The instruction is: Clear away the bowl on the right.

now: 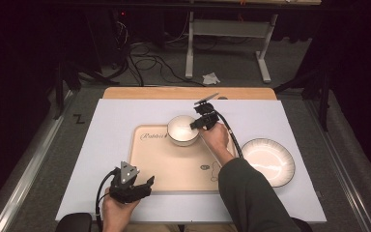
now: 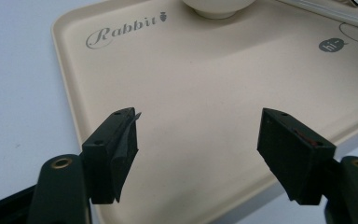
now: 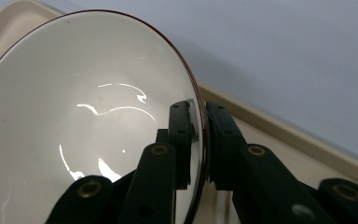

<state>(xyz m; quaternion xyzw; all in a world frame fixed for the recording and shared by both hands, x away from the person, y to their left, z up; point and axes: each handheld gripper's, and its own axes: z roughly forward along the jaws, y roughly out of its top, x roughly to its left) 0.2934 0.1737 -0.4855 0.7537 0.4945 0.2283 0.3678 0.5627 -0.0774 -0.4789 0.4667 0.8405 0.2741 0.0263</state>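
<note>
Two hand-held grippers work over a beige rectangular plastic tray (image 1: pixel 174 166) printed with the word "Rabbit". Farthest left in the high view, the left gripper (image 1: pixel 145 186) hovers at the tray's near left corner, with its jaws spread wide and nothing between them. Its own view adds what the high view cannot resolve: the two black pads (image 2: pixel 121 149) stand well apart over bare tray, the "Rabbit" lettering lies ahead and to the left of them, and the foot of the small white round ceramic bowl (image 2: pixel 216 7) sits well beyond the jaws at the top edge.

Further right, the right gripper (image 1: pixel 195 124) reaches the bowl (image 1: pixel 181 129) at its right-hand rim. The high view shows the bowl on the far part of the tray, mouth facing up, just right of the lettering; being round, it has no long axis to speak of. The right gripper view shows the grip itself: the jaws are nearly closed on the bowl's thin dark-edged rim (image 3: pixel 204 135), one pad inside the glossy white wall and one outside, both seemingly pressing on it. From there the bowl's hollow opens to the left of the jaws.

Farthest right, a white ribbed ceramic plate with a dark rim (image 1: pixel 270 162) lies off the tray, beside the right forearm.
</note>
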